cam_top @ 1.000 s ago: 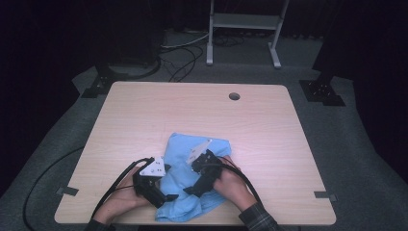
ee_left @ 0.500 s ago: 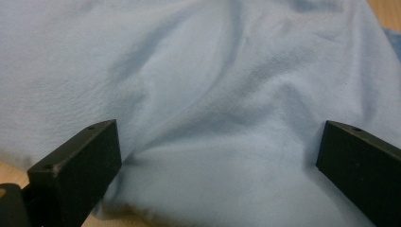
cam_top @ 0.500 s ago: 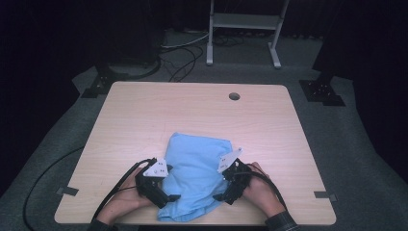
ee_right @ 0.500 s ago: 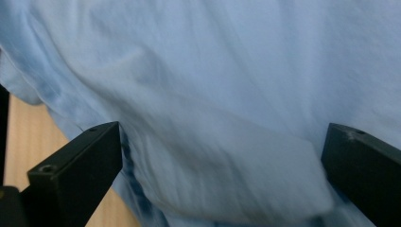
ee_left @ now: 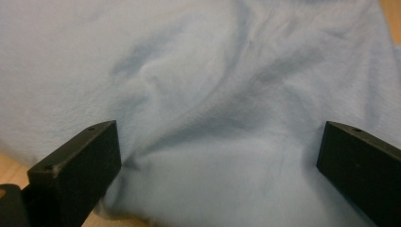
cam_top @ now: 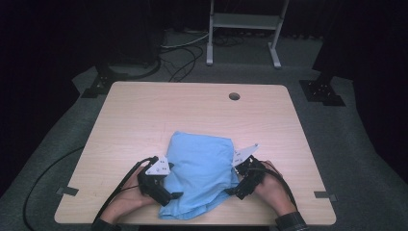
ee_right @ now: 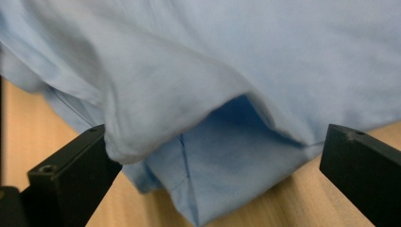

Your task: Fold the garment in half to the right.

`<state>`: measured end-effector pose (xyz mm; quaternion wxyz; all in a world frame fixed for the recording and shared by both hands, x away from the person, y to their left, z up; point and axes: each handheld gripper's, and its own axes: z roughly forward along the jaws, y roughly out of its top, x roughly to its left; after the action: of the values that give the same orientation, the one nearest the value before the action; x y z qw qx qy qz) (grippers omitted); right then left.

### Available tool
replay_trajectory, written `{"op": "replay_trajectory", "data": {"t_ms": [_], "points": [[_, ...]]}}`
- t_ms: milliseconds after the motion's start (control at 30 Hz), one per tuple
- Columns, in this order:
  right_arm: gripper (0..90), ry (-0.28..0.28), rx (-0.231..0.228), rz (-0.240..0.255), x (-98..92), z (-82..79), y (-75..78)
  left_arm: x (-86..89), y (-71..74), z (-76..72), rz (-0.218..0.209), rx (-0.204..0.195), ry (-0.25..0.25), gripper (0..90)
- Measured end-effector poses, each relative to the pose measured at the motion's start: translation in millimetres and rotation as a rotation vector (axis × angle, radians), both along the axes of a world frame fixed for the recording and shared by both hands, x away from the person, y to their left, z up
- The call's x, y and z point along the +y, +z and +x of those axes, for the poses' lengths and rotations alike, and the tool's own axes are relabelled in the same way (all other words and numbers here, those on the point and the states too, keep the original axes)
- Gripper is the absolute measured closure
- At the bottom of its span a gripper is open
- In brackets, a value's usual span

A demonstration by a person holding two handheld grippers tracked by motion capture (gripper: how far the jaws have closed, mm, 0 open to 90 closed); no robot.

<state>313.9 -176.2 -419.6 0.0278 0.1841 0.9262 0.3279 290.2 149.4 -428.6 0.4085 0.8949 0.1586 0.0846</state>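
Blue cloth (cam_top: 201,175) now lies folded between my grippers — right gripper (cam_top: 240,185) has swung off it to its right edge; both pairs of jaws gape wide, empty, left gripper (cam_top: 161,188) alongside.

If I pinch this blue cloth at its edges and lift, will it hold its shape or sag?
The blue cloth will likely sag: it lies in soft wrinkles and loose folded layers between the open jaws of the right gripper. It looks thin and probably light. Pushed along the table, it would likely bunch rather than slide.
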Motion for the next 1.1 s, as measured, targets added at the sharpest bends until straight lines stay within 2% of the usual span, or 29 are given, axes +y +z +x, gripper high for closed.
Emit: {"op": "replay_trajectory", "data": {"t_ms": [100,167,233,367,600,700,933,1100], "points": [[0.0,-0.008,0.003,0.098,-7.8,-0.9,10.6,5.5,9.3,-0.4,-0.037,-0.022,0.010,0.0],[0.0,-0.022,-0.006,0.120,-11.4,-0.5,16.6,9.1,17.4,-0.1,-0.073,-0.033,0.017,0.0],[0.0,-0.045,-0.036,0.136,-15.5,-1.1,22.4,13.2,26.9,-0.5,-0.104,-0.038,0.018,0.0],[0.0,-0.066,-0.063,0.187,-25.5,-4.3,31.4,20.5,44.9,-2.1,-0.126,-0.072,0.025,0.0],[0.0,-0.080,-0.097,0.202,-45.7,-18.4,44.9,42.8,64.1,-6.5,-0.134,-0.120,0.065,0.0],[0.0,-0.101,-0.095,0.209,-58.2,-23.2,48.0,54.4,69.3,-9.5,-0.135,-0.136,0.087,0.0],[0.0,-0.141,-0.104,0.209,-81.2,-29.4,49.8,77.8,72.9,-14.4,-0.145,-0.154,0.139,0.0],[0.0,-0.186,-0.114,0.217,-98.7,-33.4,45.1,96.0,70.4,-19.0,-0.150,-0.163,0.184,0.0]]}}
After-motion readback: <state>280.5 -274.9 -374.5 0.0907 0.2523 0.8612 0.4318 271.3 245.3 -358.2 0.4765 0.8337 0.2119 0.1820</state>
